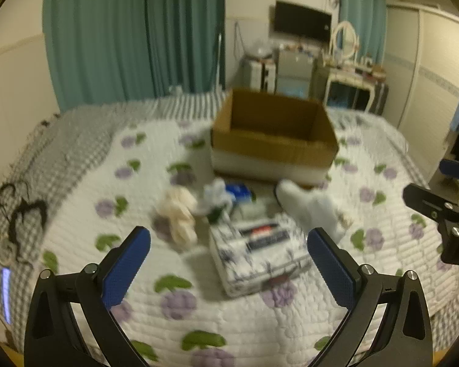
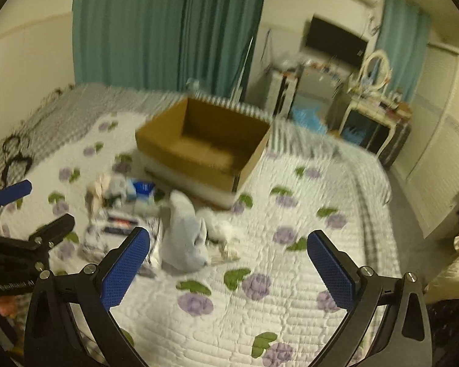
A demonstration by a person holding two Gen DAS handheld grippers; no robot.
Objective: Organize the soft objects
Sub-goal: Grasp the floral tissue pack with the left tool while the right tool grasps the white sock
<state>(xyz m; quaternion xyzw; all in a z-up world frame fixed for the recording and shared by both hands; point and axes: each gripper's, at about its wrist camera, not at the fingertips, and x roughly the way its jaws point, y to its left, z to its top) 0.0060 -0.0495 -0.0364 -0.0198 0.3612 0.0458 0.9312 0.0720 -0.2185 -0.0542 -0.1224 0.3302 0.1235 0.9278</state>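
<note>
**Barely a word to read on the bed**

On the black body of the left gripper, down at the left edge of the right wrist view, small white lettering, apparently "GenRobot.AI", soft but just about legible. On the patterned tissue pack in the left wrist view, a label with a red band and dark bands, lettering smeared past reading. On the blue packet behind it, white marks, too blurred to make out. Nothing legible on the cardboard box; no readable numbers or signs anywhere else.
</note>
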